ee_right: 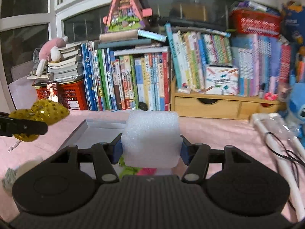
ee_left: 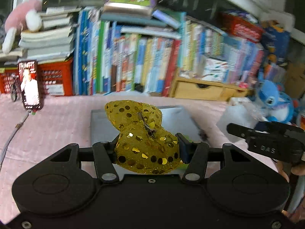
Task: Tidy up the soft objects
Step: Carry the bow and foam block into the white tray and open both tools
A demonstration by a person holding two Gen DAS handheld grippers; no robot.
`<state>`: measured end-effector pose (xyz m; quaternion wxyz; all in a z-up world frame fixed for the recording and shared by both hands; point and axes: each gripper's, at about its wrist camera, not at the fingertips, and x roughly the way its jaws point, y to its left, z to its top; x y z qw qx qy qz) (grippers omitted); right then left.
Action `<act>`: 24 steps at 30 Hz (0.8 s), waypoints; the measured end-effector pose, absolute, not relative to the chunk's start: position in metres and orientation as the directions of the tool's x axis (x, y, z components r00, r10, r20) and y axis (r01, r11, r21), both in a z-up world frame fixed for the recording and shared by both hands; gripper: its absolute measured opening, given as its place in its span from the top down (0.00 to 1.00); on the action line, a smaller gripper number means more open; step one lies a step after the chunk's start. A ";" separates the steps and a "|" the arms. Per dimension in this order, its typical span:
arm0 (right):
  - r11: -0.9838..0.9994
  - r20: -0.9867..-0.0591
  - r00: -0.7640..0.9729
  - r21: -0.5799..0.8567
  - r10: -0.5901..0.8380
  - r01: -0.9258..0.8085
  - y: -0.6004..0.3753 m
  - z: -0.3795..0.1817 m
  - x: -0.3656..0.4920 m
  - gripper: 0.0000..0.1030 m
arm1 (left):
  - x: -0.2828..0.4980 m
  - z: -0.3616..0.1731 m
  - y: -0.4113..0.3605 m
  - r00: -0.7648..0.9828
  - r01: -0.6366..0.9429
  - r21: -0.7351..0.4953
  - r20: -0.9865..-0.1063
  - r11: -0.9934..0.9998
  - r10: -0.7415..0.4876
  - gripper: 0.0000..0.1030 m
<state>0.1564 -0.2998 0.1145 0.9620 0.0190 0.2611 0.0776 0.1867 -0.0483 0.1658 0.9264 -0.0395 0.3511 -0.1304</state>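
My left claw (ee_left: 147, 148) was clamped on the gold sequinned bow (ee_left: 144, 133); my right claw (ee_right: 151, 148) gripped the white foam block (ee_right: 151, 137), both above the grey box (ee_right: 83, 131).

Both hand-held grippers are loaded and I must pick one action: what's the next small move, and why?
Probably lower the left hand-held gripper and release the gold sequined bow into the grey tray. The bow already hangs above the tray, while the right hand-held gripper holds the white foam block nearer its front edge.
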 end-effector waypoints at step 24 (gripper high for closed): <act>0.985 -0.735 0.655 0.113 0.173 -0.134 -0.263 0.043 0.297 0.38 | 0.333 0.055 -0.054 0.463 0.012 -0.186 -0.870 0.982 -0.171 0.48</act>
